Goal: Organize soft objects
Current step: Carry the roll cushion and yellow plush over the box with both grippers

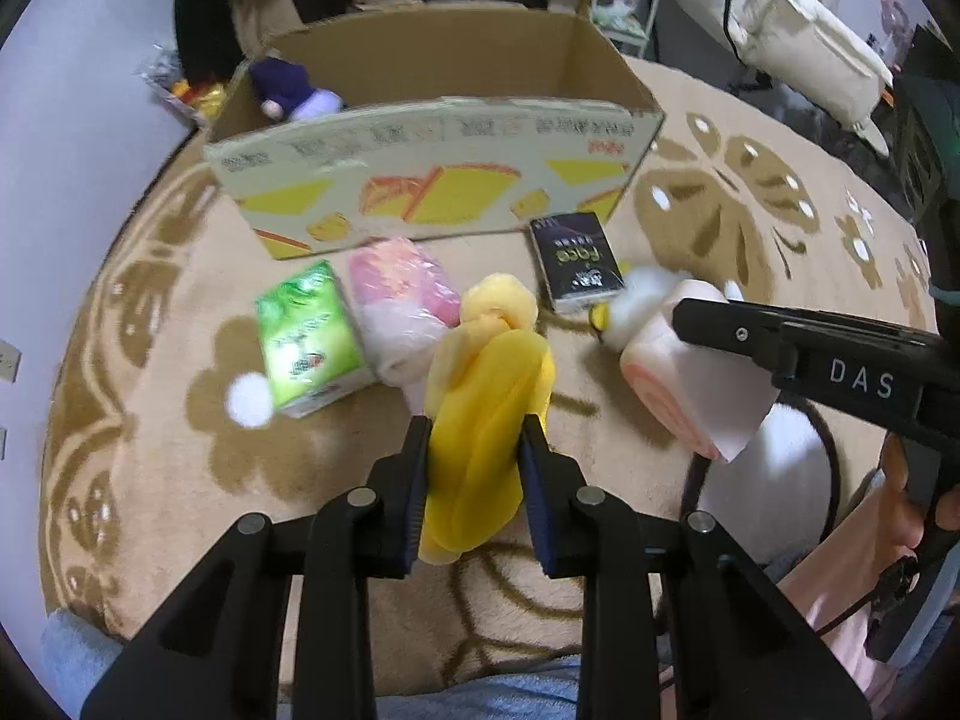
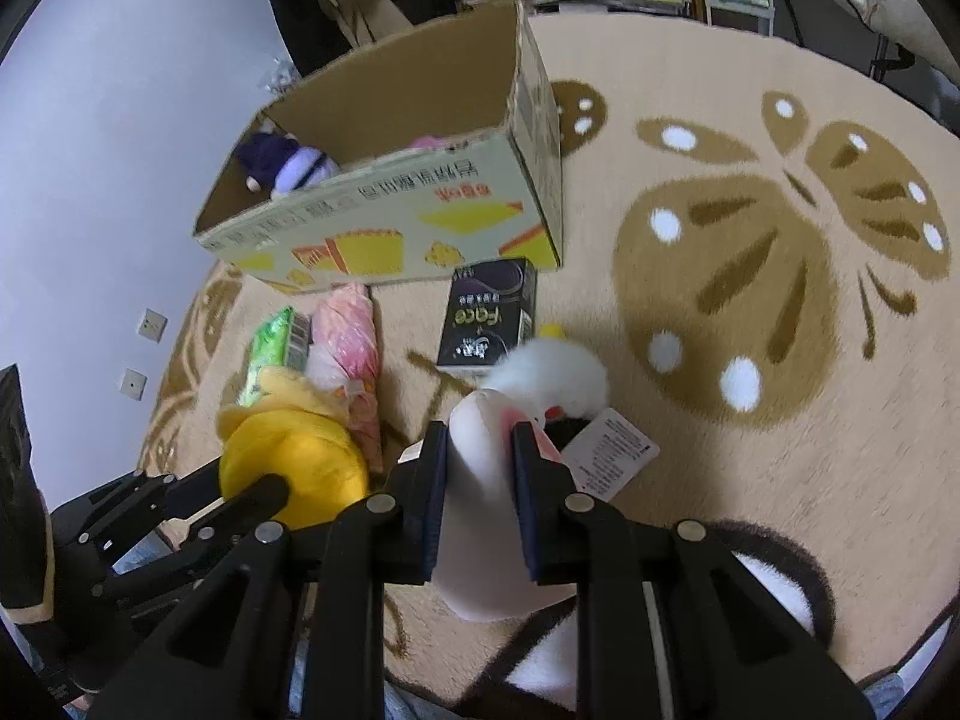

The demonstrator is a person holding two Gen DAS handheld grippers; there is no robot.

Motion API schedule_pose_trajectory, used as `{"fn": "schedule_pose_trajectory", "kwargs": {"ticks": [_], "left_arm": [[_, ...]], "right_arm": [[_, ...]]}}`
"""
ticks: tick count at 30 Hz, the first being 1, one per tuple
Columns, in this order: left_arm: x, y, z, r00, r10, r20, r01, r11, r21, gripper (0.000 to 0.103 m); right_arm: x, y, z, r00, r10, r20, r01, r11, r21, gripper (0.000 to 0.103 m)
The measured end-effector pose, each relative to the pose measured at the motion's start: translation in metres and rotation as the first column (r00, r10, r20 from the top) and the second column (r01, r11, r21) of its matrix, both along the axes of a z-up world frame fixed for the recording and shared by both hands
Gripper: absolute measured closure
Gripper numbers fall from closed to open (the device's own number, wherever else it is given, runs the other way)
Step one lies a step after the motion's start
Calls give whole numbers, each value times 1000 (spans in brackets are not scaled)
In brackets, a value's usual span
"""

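Nearest: left gripper (image 1: 474,462), jaws closed in on a yellow plush toy (image 1: 486,396), pads pressing its sides. Right gripper (image 2: 480,468), jaws pinched tight on a pink-and-white plush (image 2: 480,510) with a paper tag, held just above the beige patterned rug (image 2: 750,480). Beyond, on the rug: green tissue pack (image 1: 306,336), pink wrapped bundle (image 1: 402,306), black box (image 1: 576,264). Farthest: open cardboard box (image 1: 432,180), purple plush (image 1: 288,90) lying inside its left end.

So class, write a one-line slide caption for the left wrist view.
Left gripper clamps a yellow plush toy before an open cardboard box on patterned carpet.
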State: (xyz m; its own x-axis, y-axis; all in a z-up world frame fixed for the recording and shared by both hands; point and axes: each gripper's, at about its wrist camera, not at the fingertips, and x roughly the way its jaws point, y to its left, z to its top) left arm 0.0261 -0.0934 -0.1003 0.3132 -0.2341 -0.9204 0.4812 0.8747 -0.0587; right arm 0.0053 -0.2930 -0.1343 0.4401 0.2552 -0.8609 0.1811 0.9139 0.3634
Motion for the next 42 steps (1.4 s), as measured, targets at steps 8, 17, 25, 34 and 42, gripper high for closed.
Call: {"fn": "schedule_pose_trajectory", "kwargs": {"ticks": [8, 17, 25, 34, 42], "left_arm": [[-11, 13, 21, 992, 33, 123, -41, 997, 67, 76], [-13, 18, 51, 963, 73, 260, -90, 995, 51, 76], [-5, 28, 77, 940, 109, 324, -119, 993, 14, 77], [28, 31, 113, 895, 163, 416, -157, 986, -48, 77], [57, 25, 131, 857, 175, 484, -176, 983, -44, 76]], "right_arm": [[-12, 0, 22, 996, -10, 89, 14, 999, -39, 81], [-18, 1, 53, 973, -20, 228, 40, 996, -84, 82], [-9, -2, 76, 952, -29, 304, 52, 996, -68, 82], [12, -7, 101, 925, -14, 381, 47, 996, -79, 82], [41, -3, 112, 903, 11, 430, 42, 993, -114, 82]]}}
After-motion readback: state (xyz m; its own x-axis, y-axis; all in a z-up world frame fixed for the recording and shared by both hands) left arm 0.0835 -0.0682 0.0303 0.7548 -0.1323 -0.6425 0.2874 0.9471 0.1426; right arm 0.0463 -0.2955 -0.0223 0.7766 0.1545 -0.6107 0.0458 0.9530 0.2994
